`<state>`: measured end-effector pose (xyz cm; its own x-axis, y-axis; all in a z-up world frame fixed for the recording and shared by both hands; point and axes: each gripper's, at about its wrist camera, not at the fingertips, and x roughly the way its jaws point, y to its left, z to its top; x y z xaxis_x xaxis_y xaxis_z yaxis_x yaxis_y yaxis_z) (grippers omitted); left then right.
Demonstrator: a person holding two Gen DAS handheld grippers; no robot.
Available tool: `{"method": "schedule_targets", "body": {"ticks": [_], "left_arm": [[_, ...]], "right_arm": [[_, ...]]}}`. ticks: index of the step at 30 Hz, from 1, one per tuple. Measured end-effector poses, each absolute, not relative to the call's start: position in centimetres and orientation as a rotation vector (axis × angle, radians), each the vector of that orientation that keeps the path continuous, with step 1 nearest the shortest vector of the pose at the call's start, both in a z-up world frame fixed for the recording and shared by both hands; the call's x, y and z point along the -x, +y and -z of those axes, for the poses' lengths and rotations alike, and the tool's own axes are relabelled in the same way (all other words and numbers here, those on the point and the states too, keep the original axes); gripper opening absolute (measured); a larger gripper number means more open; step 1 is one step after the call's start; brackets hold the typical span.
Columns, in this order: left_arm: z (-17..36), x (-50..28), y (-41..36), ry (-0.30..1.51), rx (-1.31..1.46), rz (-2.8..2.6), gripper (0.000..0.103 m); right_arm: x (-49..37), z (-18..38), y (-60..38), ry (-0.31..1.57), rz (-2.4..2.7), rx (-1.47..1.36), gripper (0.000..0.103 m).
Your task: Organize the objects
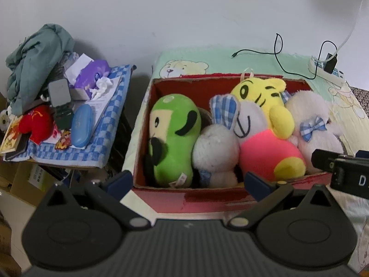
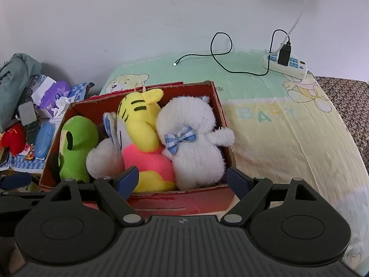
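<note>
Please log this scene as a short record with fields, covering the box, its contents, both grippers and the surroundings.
container: red cardboard box on a baby-print blanket
contents: green plush, white bunny plush, yellow tiger plush, white bear plush with blue bow
left gripper: open, empty, at the box's near edge
right gripper: open, empty, at the box's near edge
behind box: power strip with black charger cable
left side: cluttered side table

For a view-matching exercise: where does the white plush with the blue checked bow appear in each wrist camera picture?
Left wrist: the white plush sits right of centre, at the red box's right end.
Right wrist: the white plush sits near centre, again at the box's right end.
Shared landmark: the yellow tiger plush directly to its left.
</note>
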<state>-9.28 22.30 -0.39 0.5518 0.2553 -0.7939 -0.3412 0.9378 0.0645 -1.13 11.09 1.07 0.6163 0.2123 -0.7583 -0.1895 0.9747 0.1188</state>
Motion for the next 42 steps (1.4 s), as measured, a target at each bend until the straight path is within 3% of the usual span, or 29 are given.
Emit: {"method": "schedule_targets", "body": {"ticks": [42], "left_arm": [[0.2, 6.9, 23.7, 0.916, 0.105, -0.375, 0.103]], "right_arm": [[-0.8, -1.3, 11.7, 0.867, -0.248, -0.025, 0.086]]}}
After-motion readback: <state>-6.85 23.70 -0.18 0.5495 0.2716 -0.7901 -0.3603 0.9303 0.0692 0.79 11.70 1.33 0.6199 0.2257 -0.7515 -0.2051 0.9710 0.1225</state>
